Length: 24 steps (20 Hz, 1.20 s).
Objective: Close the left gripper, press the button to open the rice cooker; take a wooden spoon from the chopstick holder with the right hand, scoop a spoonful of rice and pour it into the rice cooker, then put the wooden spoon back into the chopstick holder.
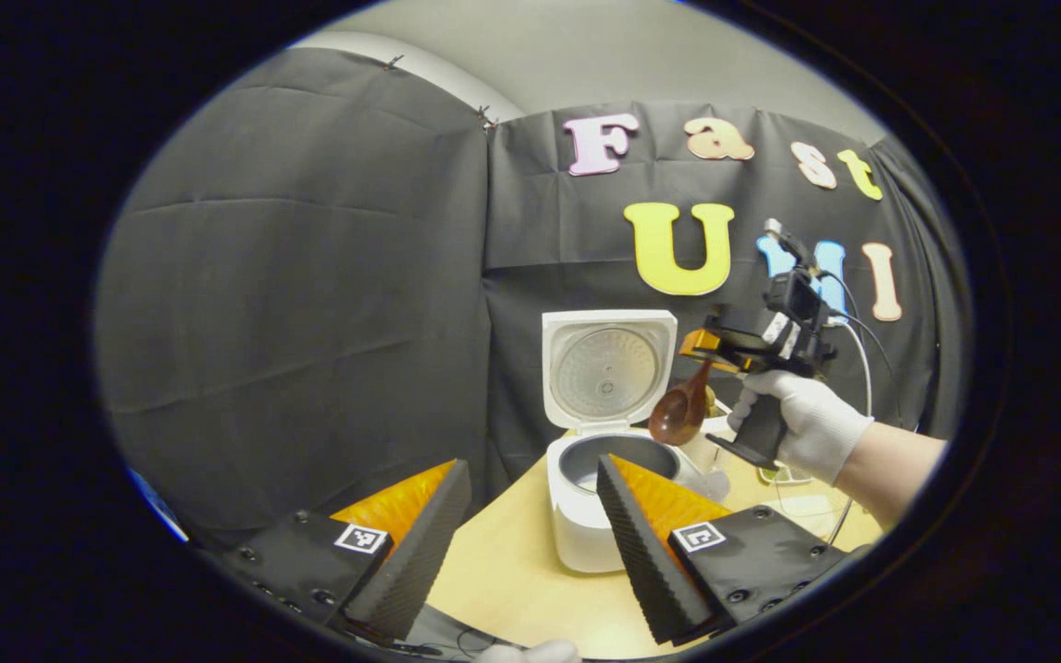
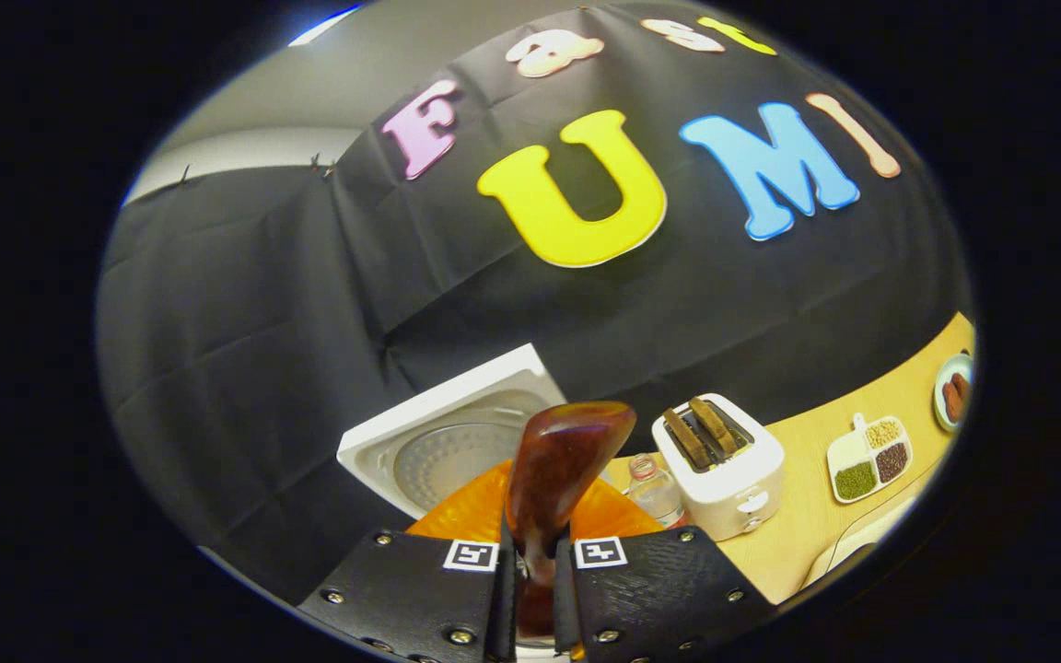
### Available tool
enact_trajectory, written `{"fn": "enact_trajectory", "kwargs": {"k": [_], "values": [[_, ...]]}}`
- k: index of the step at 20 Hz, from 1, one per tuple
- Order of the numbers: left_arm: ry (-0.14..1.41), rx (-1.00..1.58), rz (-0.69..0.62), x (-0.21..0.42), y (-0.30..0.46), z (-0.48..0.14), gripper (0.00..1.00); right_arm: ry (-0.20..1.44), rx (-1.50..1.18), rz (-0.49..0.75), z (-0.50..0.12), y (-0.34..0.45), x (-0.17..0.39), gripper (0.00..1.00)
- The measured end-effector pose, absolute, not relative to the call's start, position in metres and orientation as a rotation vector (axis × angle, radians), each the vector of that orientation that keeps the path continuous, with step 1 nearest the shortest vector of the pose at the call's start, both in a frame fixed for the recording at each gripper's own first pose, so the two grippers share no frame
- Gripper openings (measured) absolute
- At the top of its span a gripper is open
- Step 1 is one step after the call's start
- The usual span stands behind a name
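Note:
The white rice cooker [image 1: 586, 525] stands on the wooden table with its lid [image 1: 609, 373] raised upright and its grey inner pot showing. My left gripper [image 1: 532, 462] is open in front of it, with nothing between its fingers. A gloved hand holds my right gripper [image 1: 704, 354] above and to the right of the cooker. That gripper is shut on the handle of the brown wooden spoon [image 1: 681, 414], whose bowl hangs tilted down beside the pot's right rim. In the right gripper view the spoon [image 2: 567, 460] rises from between the fingers of my right gripper [image 2: 544, 543], with the lid [image 2: 448, 442] behind it.
A white toaster [image 2: 719, 465] with two slices in it stands right of the cooker, a small clear bottle [image 2: 655, 488] next to it. A divided dish of grains [image 2: 869, 456] and a small plate [image 2: 954, 391] lie farther right on the table [image 2: 798, 534].

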<state>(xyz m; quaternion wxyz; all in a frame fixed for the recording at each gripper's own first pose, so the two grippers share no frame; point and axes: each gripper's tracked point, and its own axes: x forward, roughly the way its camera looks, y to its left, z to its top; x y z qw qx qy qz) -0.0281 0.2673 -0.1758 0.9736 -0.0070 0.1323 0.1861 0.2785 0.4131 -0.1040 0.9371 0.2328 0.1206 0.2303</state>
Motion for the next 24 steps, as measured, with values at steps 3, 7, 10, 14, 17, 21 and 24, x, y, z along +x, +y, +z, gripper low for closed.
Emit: {"fn": "enact_trajectory", "kwargs": {"k": [3, 7, 10, 14, 17, 21, 24], "values": [[0.253, -0.007, 0.341, -0.019, 0.251, -0.174, 0.96, 0.225, 0.46, 0.412, -0.102, 0.376, 0.284, 0.16], [0.227, -0.011, 0.276, -0.004, 0.215, -0.162, 0.96, 0.2, 0.462, 0.331, -0.1, 0.311, 0.29, 0.16], [0.214, 0.001, 0.223, 0.008, 0.185, -0.158, 0.96, 0.187, 0.453, 0.249, -0.106, 0.245, 0.293, 0.16], [0.199, 0.007, 0.157, 0.019, 0.145, -0.147, 0.96, 0.162, 0.406, 0.121, -0.118, 0.143, 0.293, 0.16], [0.194, 0.009, 0.119, 0.027, 0.118, -0.144, 0.96, 0.156, 0.397, 0.027, -0.137, 0.064, 0.288, 0.16], [0.192, 0.017, 0.068, 0.035, 0.084, -0.142, 0.97, 0.168, 0.393, -0.082, -0.163, -0.026, 0.276, 0.16], [0.208, 0.028, 0.052, 0.037, 0.065, -0.146, 0.96, 0.183, 0.379, -0.157, -0.186, -0.087, 0.266, 0.16]]}}
